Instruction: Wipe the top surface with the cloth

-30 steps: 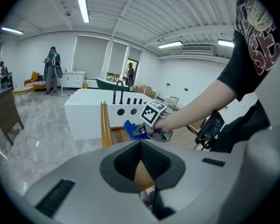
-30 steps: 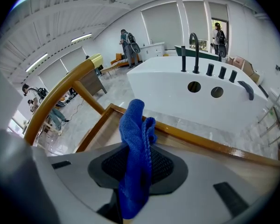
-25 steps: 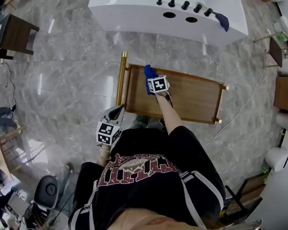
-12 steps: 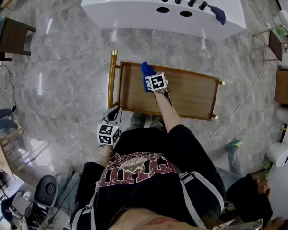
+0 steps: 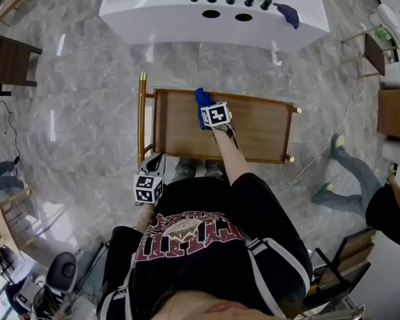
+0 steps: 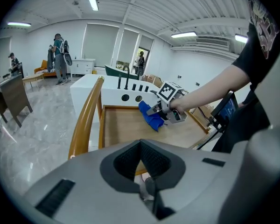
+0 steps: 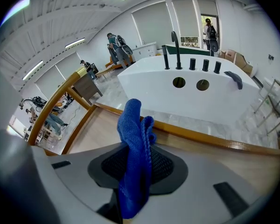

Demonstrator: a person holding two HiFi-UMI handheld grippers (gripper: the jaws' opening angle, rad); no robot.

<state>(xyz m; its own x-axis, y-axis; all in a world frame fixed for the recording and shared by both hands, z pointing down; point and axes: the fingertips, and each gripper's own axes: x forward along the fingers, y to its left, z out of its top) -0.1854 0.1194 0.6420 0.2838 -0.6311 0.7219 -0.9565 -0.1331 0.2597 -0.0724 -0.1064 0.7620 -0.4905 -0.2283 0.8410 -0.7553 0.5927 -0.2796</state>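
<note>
In the head view, part of the blue cloth point(image 5: 201, 102) is covered by the marker cube point(image 5: 217, 115) of the right tongs point(image 5: 206, 115), and the near rim of the wooden worktop point(image 5: 180, 133) is hidden behind the person's arm point(image 5: 231, 156). The bathtub point(image 5: 153, 12) is cut off by the top edge. In the right gripper view, the cloth's lower end is lost between the jaws.
</note>
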